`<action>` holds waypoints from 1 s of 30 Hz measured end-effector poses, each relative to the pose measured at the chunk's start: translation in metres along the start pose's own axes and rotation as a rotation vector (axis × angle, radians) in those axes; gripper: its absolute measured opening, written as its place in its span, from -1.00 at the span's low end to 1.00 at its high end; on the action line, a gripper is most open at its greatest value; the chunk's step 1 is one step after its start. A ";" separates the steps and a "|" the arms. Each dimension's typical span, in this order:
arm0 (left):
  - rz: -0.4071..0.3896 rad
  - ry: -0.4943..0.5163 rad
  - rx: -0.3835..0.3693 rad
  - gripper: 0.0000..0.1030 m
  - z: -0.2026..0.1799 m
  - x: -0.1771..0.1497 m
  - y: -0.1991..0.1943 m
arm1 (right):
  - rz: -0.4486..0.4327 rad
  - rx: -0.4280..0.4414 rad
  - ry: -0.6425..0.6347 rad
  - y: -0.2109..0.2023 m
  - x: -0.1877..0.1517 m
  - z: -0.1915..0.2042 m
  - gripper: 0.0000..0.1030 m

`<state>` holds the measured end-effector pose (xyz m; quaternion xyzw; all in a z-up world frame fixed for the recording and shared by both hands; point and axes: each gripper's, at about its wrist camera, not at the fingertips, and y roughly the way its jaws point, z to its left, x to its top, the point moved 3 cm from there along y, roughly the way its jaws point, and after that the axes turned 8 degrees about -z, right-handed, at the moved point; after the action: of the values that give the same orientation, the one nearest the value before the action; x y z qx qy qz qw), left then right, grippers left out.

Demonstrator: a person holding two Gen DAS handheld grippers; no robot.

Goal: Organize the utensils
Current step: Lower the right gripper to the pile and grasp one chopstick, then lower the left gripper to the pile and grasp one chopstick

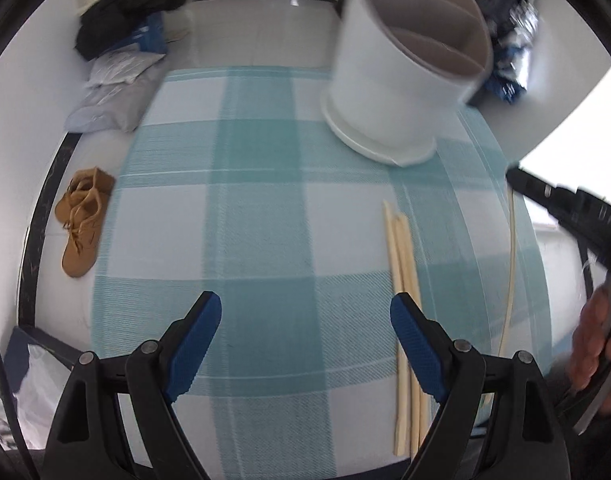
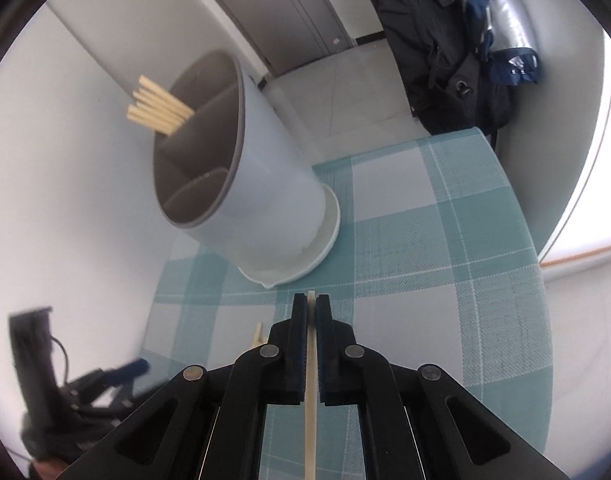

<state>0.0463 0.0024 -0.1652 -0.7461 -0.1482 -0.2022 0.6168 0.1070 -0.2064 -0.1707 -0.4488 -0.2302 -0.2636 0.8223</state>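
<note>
- Chopstick point(image 2: 310, 400) clamped in right gripper point(image 2: 311, 308), its long axis along the fingers, pointing toward holder point(image 2: 265, 208) at upper left of frame.
- Left gripper point(image 1: 305, 320) hangs spread and empty; loose chopsticks point(image 1: 401, 280) lie lengthwise by its right finger.

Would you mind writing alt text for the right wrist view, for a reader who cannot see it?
The right gripper is shut on a single chopstick above a teal checked placemat. Ahead stands a white divided utensil holder with several chopsticks already in its far compartment. A dark backpack lies behind.
</note>
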 end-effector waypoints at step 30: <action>0.088 0.093 0.137 0.62 -0.030 0.002 0.031 | -0.163 0.005 0.002 -0.067 0.004 -0.025 -0.94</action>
<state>0.0592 -0.0329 -0.1860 -0.6977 -0.0997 -0.1989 0.6809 0.0704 -0.2592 -0.1392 -0.4262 -0.2656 -0.3295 0.7995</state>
